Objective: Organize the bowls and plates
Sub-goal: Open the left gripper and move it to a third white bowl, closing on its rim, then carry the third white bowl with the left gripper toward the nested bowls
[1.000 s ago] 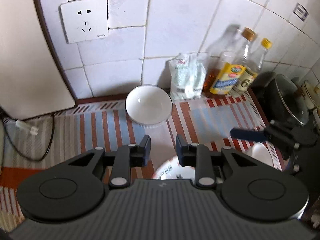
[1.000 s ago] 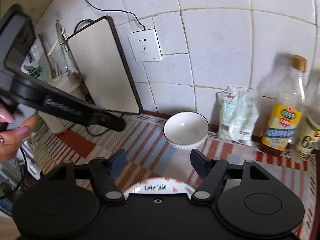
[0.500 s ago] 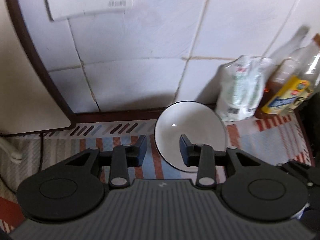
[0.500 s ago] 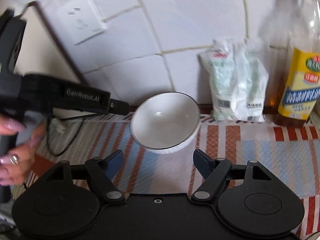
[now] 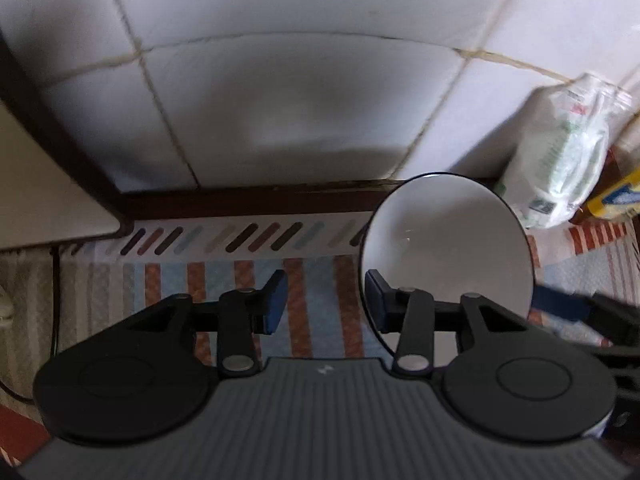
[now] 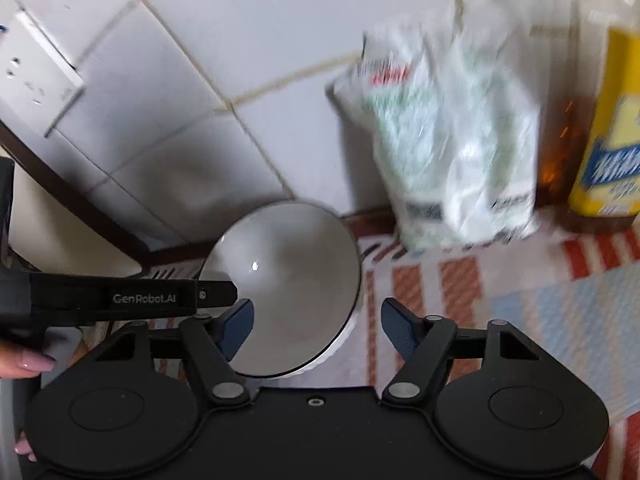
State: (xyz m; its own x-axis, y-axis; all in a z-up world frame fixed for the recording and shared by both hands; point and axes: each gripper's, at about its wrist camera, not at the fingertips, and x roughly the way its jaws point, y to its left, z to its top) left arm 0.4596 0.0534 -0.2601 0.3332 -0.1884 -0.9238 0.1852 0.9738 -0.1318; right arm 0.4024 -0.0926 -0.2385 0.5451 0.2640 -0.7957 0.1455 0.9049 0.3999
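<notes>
From the left wrist view I count, from the left: one cream board with a dark edge leaning on the white tiled wall, one dark cable running down over the striped mat, one white bowl, one green-and-white plastic packet and the corner of one yellow-labelled bottle. My left gripper has just been opening; its jaws stand apart and grasp nothing. The left finger is over the mat, the right finger reaches across the bowl's left rim, and I cannot tell whether it touches the rim.

From the right wrist view, again from the left: one wall socket, a person's hand with pink nails on the other gripper, whose black finger lettered GenRobot.AI points at the bowl. The one bowl stands upright on the mat near the wall, just left of the packet; right of that is one bottle of amber liquid with a yellow label. My right gripper has just been closing a little, yet its jaws are wide apart with the bowl's near rim between the blue pads, neither pressing on it
</notes>
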